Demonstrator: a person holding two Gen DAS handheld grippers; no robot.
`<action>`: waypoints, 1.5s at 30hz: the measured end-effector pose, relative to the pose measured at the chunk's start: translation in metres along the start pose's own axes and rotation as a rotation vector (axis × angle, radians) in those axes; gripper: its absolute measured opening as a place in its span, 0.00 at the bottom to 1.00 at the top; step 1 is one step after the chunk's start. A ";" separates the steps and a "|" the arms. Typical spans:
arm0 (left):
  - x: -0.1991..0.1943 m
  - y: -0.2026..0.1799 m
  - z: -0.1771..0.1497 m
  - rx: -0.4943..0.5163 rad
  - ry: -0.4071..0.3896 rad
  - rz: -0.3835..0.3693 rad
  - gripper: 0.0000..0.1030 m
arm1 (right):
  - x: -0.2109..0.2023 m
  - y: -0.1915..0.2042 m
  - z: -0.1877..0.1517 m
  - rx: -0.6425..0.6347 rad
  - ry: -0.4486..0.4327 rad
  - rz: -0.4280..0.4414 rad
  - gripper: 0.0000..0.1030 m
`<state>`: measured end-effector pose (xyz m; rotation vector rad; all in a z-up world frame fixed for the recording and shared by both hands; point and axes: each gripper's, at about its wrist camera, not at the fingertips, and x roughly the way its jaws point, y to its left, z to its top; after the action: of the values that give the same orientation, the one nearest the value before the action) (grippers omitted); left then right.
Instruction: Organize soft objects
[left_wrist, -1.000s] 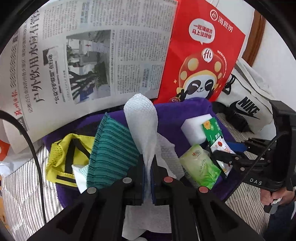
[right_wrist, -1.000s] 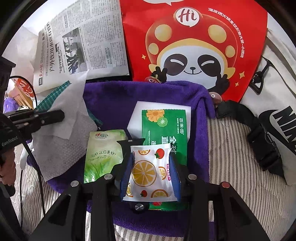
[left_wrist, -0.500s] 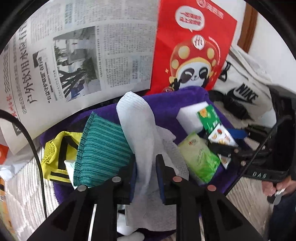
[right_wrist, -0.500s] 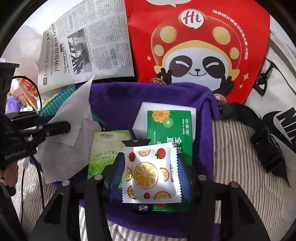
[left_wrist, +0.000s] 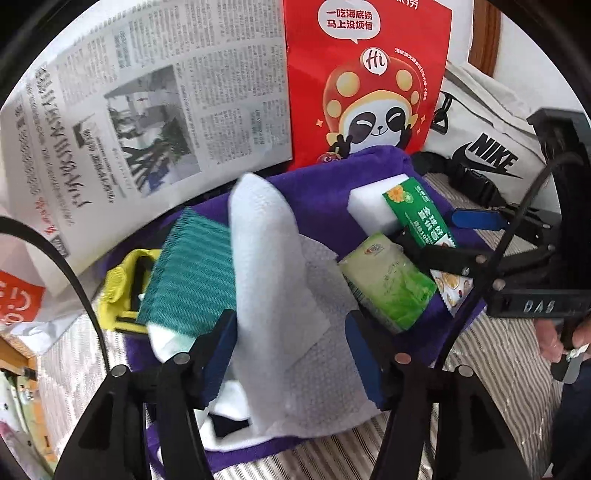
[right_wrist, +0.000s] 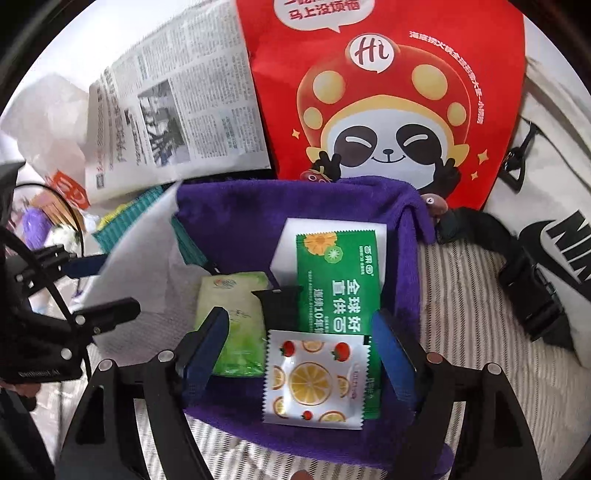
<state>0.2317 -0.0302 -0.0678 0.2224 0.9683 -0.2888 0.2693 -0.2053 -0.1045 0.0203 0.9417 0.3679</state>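
My left gripper (left_wrist: 290, 347) straddles a white wipe cloth (left_wrist: 266, 240) that stands up in a loose fold. Its jaws are opening and the pads no longer pinch the cloth. My right gripper (right_wrist: 299, 354) is opening too. The orange-print sachet (right_wrist: 314, 380) lies flat between its fingers with a gap on each side. Both rest on a purple towel (right_wrist: 236, 229), beside a green sachet (right_wrist: 336, 280) on a white sponge block (right_wrist: 291, 240) and a pale green tissue pack (right_wrist: 232, 302). A teal striped cloth (left_wrist: 192, 273) and a yellow mesh piece (left_wrist: 122, 288) lie left of the wipe.
A newspaper (left_wrist: 147, 110) and a red panda bag (right_wrist: 384, 110) stand behind the towel. A white Nike bag (right_wrist: 554, 229) with a black strap buckle (right_wrist: 532, 295) lies at the right on striped bedding (right_wrist: 461, 314). A person's hand (left_wrist: 554, 336) holds the right gripper.
Both grippers have opened. The left let go of the white wipe, which now slumps between its fingers. The right released the orange-print sachet, which dropped flat onto the towel.
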 end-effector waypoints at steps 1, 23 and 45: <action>-0.002 0.001 0.000 -0.001 -0.002 0.014 0.62 | -0.002 0.000 0.000 0.002 -0.011 0.004 0.76; -0.090 0.020 -0.058 -0.246 -0.045 0.063 0.79 | -0.092 0.036 -0.046 0.101 -0.009 -0.165 0.95; -0.174 -0.037 -0.111 -0.283 -0.151 0.105 0.80 | -0.164 0.088 -0.102 0.051 -0.030 -0.276 0.98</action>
<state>0.0402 -0.0054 0.0143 -0.0079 0.8336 -0.0692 0.0747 -0.1893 -0.0206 -0.0570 0.9098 0.0881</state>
